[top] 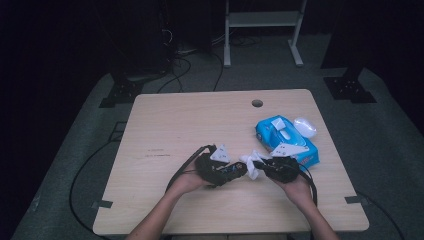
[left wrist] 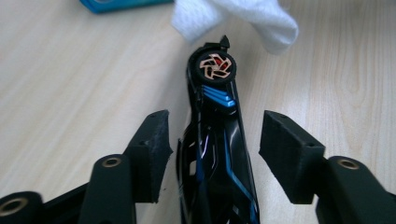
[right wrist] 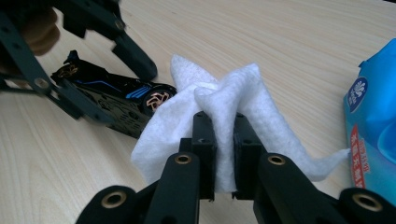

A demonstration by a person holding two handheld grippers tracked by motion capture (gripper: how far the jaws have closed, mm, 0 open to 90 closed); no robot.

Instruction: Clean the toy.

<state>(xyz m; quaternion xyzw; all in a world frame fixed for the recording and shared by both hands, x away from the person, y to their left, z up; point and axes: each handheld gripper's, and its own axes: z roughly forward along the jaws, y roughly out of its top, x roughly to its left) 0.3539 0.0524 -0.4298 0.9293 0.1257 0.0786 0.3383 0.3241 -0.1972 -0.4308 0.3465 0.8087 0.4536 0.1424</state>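
A black toy car (left wrist: 212,140) with blue stripes and copper wheels lies on the wooden table (top: 190,120) between the jaws of my left gripper (left wrist: 215,135). A gap shows on both sides of the car, so that gripper is open. In the high view the left gripper (top: 239,170) points right toward the right gripper (top: 257,164). My right gripper (right wrist: 224,135) is shut on a crumpled white wipe (right wrist: 243,93), which touches the car's (right wrist: 116,95) wheel end. The wipe (top: 250,162) hangs between the two grippers.
A blue pack of wet wipes (top: 285,137) lies just behind the right gripper, with a white oval object (top: 305,126) beside it. A cable hole (top: 257,103) sits near the table's far edge. Black cables trail from both grippers toward the person.
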